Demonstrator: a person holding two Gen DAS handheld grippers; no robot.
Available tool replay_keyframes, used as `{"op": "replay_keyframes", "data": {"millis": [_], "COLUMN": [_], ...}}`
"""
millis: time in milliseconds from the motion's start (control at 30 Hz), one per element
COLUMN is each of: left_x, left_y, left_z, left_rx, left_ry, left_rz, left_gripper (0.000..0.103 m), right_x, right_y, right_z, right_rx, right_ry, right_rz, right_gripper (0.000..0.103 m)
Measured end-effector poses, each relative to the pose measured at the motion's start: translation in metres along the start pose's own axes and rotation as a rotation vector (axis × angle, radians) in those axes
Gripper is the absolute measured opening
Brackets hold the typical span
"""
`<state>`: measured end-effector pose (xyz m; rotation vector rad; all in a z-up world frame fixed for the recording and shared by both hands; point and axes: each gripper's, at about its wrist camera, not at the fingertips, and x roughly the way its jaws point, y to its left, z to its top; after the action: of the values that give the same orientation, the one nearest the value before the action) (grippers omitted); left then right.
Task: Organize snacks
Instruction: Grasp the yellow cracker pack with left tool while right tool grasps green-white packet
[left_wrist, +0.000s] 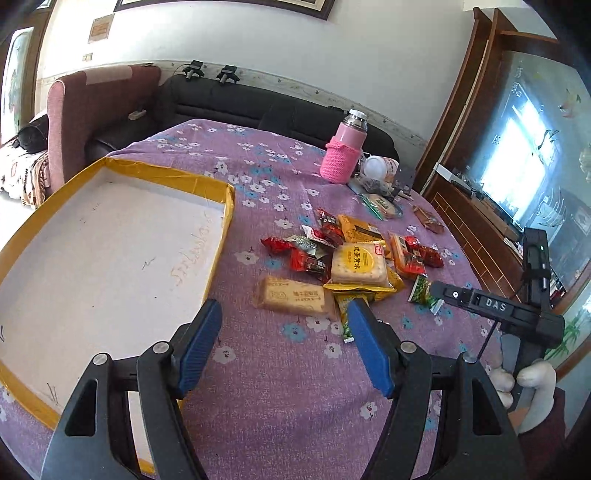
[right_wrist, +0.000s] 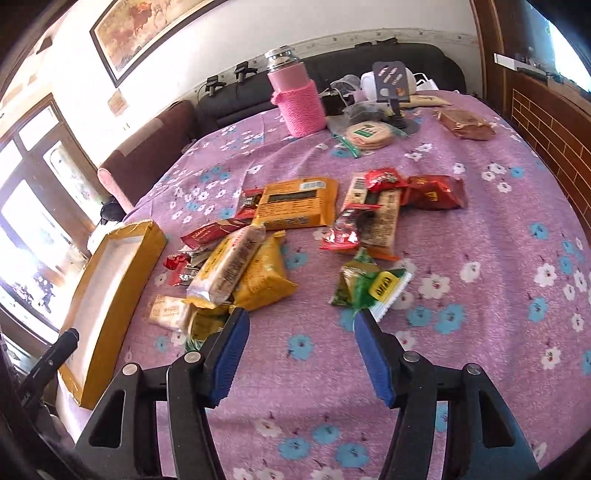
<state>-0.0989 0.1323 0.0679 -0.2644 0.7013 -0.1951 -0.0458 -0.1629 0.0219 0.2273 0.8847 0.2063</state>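
A loose heap of snack packs lies on the purple flowered cloth (left_wrist: 280, 373). It includes a pale biscuit pack (left_wrist: 291, 295), a yellow round-cracker pack (left_wrist: 358, 264), red sweets (left_wrist: 310, 260) and a green pack (left_wrist: 424, 291). A shallow white box with a yellow taped rim (left_wrist: 229, 206) lies to the left, nothing in it. My left gripper (left_wrist: 285, 308) hangs open just short of the biscuit pack, nothing between its blue pads. My right gripper (right_wrist: 301, 317) is open too, above bare cloth. The green pack (right_wrist: 365, 284) lies just past its right fingertip and the yellow pack (right_wrist: 258, 273) past its left.
A pink flask in a knitted sleeve (right_wrist: 295, 99) stands at the far side, beside a phone stand (right_wrist: 395, 88), a round cracker bag (right_wrist: 369, 134) and a brown packet (right_wrist: 467, 125). A black sofa (left_wrist: 258, 107) lies beyond. A gloved hand (left_wrist: 532, 380) holds the right tool's black body (left_wrist: 498, 306).
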Motion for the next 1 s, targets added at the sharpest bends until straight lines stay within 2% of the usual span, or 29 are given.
{"op": "replay_keyframes", "data": {"millis": [67, 133, 233, 400, 467, 500, 533, 633, 833, 1000], "left_x": [0.000, 0.001, 0.012, 0.034, 0.042, 0.047, 0.052, 0.075, 0.134, 0.171], "left_y": [-0.003, -0.005, -0.007, -0.028, -0.038, -0.042, -0.047, -0.061, -0.092, -0.091], "left_z": [0.001, 0.004, 0.010, 0.019, 0.024, 0.027, 0.030, 0.038, 0.049, 0.053], "left_rx": [0.031, 0.043, 0.027, 0.077, 0.103, 0.115, 0.126, 0.147, 0.248, 0.236], "left_ry": [0.005, 0.005, 0.032, 0.081, 0.105, 0.117, 0.131, 0.182, 0.256, 0.331], "left_rz": [-0.027, -0.040, -0.074, -0.097, -0.112, -0.120, -0.126, -0.149, -0.141, -0.163], "left_gripper": [0.064, 0.064, 0.064, 0.064, 0.064, 0.064, 0.064, 0.064, 0.064, 0.064], "right_x": [-0.001, -0.006, -0.003, 0.023, 0.036, 0.039, 0.043, 0.042, 0.040, 0.039], "right_y": [-0.002, -0.014, -0.035, -0.038, -0.037, -0.036, -0.037, -0.044, -0.049, -0.049], "right_z": [0.004, 0.007, 0.008, 0.004, 0.004, 0.003, 0.002, -0.002, -0.003, -0.003], "right_rx": [0.000, -0.004, 0.007, -0.014, -0.015, -0.013, -0.008, 0.019, 0.044, 0.049], "right_ry": [-0.034, -0.071, -0.067, -0.022, -0.006, -0.004, 0.001, -0.013, -0.018, -0.019], "right_rz": [-0.036, -0.093, -0.142, -0.115, -0.103, -0.099, -0.088, -0.054, -0.012, 0.017], "right_gripper": [0.061, 0.062, 0.064, 0.058, 0.043, 0.040, 0.027, 0.026, 0.025, 0.025]}}
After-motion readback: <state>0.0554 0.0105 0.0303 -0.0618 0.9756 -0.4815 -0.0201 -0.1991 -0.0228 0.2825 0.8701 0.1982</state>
